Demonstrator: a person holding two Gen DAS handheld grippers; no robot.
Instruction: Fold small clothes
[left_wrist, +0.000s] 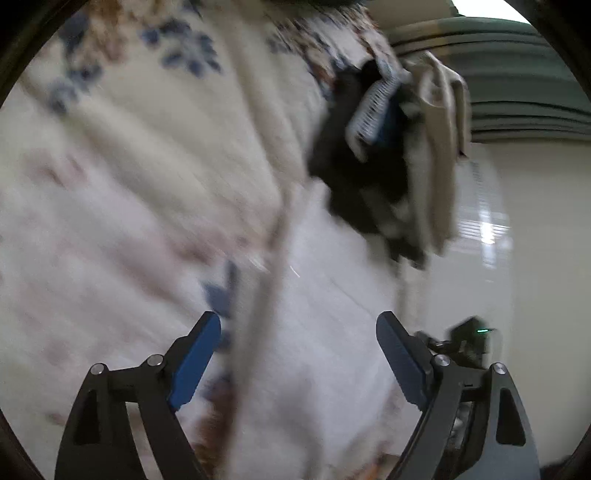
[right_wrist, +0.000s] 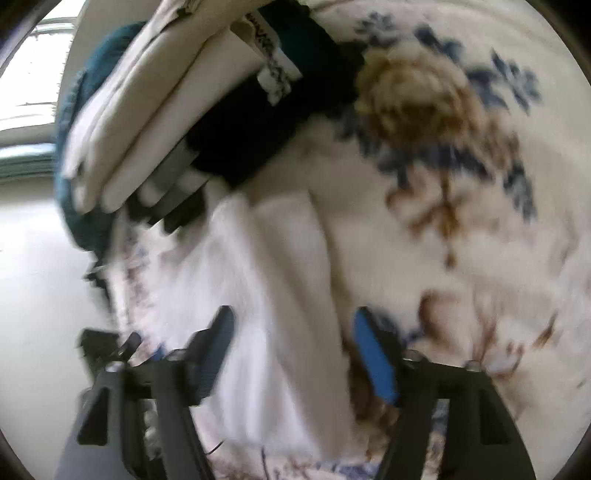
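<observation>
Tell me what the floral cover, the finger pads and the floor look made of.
Floral cover: soft woven or quilted fabric, matte, printed flowers; blur hides the weave. Finger pads: probably blue rubber or plastic, matte, with ridged edges. Floor: glossy tile or polished stone, mirroring window light.

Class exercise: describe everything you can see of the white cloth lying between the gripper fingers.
The plain white fabric garment lies spread flat on the cream bedcover with blue and brown flowers, with soft lengthwise folds. It runs between the open fingers of the right gripper and the left gripper. Neither visibly clamps it. Motion blur hides seams and edges.
</observation>
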